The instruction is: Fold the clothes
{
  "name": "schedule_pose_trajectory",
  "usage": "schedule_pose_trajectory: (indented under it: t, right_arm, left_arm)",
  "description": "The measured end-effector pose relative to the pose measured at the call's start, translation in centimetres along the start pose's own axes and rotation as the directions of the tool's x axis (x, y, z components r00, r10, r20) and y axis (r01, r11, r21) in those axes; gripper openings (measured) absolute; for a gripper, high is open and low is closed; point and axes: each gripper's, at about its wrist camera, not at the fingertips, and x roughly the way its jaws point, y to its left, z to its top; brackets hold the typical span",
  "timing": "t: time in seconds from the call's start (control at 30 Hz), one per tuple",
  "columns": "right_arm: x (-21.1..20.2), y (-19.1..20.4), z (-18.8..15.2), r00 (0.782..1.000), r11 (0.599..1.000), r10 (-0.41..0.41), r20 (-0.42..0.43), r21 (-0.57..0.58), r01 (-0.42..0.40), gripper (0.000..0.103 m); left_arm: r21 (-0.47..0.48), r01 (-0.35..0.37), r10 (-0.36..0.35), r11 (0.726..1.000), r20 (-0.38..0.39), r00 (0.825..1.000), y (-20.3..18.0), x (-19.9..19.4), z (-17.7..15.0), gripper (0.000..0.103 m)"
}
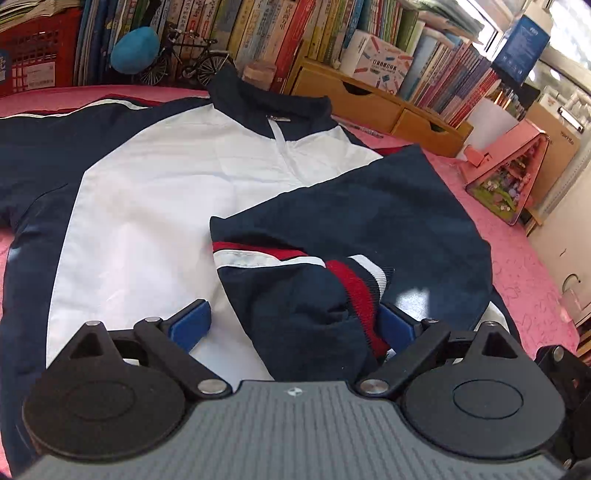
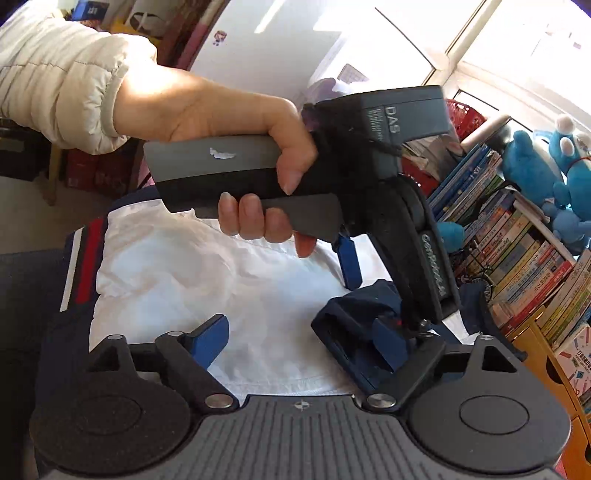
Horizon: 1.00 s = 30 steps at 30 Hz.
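Observation:
A navy and white jacket [image 1: 155,192] lies front up on the pink table cover [image 1: 517,266], collar [image 1: 273,107] at the far side. One navy sleeve [image 1: 369,214] is folded across the white front. Its red and white striped cuff [image 1: 354,288] sits between the fingers of my left gripper [image 1: 294,323], close to the right finger, and the jaws stand wide open. In the right wrist view a hand [image 2: 229,122] holds the left gripper [image 2: 369,295] over the bunched sleeve end [image 2: 351,314]. My right gripper [image 2: 298,343] is open above the white front [image 2: 192,280], its right finger beside the sleeve end.
Rows of books [image 1: 303,33], a model bicycle [image 1: 192,59] and wooden drawers [image 1: 373,99] line the far edge. A pink toy house [image 1: 513,173] stands at the right. Blue plush toys [image 2: 554,166] sit on the shelves. A cream sleeve [image 2: 55,85] reaches in from the left.

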Motion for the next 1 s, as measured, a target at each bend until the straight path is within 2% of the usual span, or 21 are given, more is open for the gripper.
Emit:
schedule_pose_trajectory:
  t: [0.07,0.17,0.3,0.37,0.43,0.47,0.57,0.67,0.7,0.73,0.77,0.8,0.9,0.97,1.0]
  right_arm:
    - [-0.9,-0.4,-0.3,1.000,1.000,-0.005,0.010,0.019,0.005,0.093]
    - [-0.8,-2.4,-1.0,1.000,0.992,-0.023,0.000,0.127,0.023,0.098]
    - [-0.7,-5.1,-2.0,0.999,0.962,-0.046,-0.016,0.270,0.048,0.098]
    - [-0.6,-6.4,-2.5,0.998,0.938,-0.054,-0.024,0.342,0.059,0.098]
    - [-0.5,-7.8,-3.4,0.999,0.891,-0.035,-0.023,0.451,0.041,0.098]
    - [-0.5,-8.4,-3.9,0.999,0.865,-0.027,-0.022,0.501,0.034,0.098]
    - [0.2,-9.4,-4.8,0.999,0.805,-0.031,-0.035,0.592,0.045,0.098]
    - [0.4,-8.9,-5.5,0.997,0.799,-0.044,-0.060,0.597,0.071,0.098]
    - [0.6,-8.7,-5.6,0.996,0.803,-0.046,-0.070,0.591,0.079,0.098]
    - [0.8,-8.4,-5.7,0.996,0.807,-0.049,-0.079,0.585,0.086,0.098]
    - [0.8,-8.1,-5.6,0.995,0.814,-0.051,-0.086,0.573,0.092,0.098]
    - [0.9,-7.9,-5.5,0.994,0.821,-0.054,-0.092,0.562,0.097,0.098]
    - [1.1,-7.3,-5.3,0.993,0.838,-0.057,-0.106,0.535,0.106,0.098]
    - [1.3,-6.9,-5.1,0.992,0.849,-0.060,-0.115,0.517,0.111,0.098]
    - [1.4,-6.7,-5.1,0.991,0.854,-0.062,-0.120,0.507,0.114,0.098]
  left_arm:
    - [-0.003,-0.057,0.058,0.998,0.018,0.998,0.9,-1.6,-1.0,0.095]
    - [-0.026,-0.124,0.125,0.992,0.046,0.991,2.3,-3.9,-2.2,0.095]
    - [-0.141,-0.207,0.223,0.968,0.109,0.969,3.8,-7.4,-2.9,0.095]
    - [-0.082,-0.243,0.254,0.966,0.163,0.953,2.3,-9.1,-2.7,0.095]
    - [0.014,-0.267,0.258,0.964,0.208,0.943,-0.1,-10.0,-2.4,0.099]
    - [0.072,-0.271,0.249,0.960,0.226,0.942,-1.5,-10.0,-2.4,0.103]
    - [0.173,-0.236,0.198,0.956,0.209,0.958,-4.7,-7.9,-2.3,0.103]
    - [0.188,-0.279,0.249,0.942,0.166,0.954,-5.5,-3.7,-2.2,0.103]
    - [0.191,-0.307,0.277,0.932,0.171,0.946,-5.4,-2.5,-2.3,0.102]
    - [0.201,-0.339,0.303,0.919,0.189,0.934,-5.3,-1.8,-2.5,0.100]
    - [0.215,-0.376,0.332,0.901,0.214,0.919,-5.2,-1.3,-2.7,0.087]
    - [0.221,-0.402,0.352,0.888,0.235,0.906,-4.9,-1.2,-2.9,0.068]
    - [0.095,-0.353,0.318,0.931,0.269,0.909,-3.0,-3.2,-3.0,0.050]
    - [-0.043,-0.284,0.283,0.958,0.300,0.911,-0.6,-5.2,-3.1,0.049]
    - [-0.128,-0.244,0.272,0.961,0.304,0.913,1.2,-6.4,-3.0,0.049]
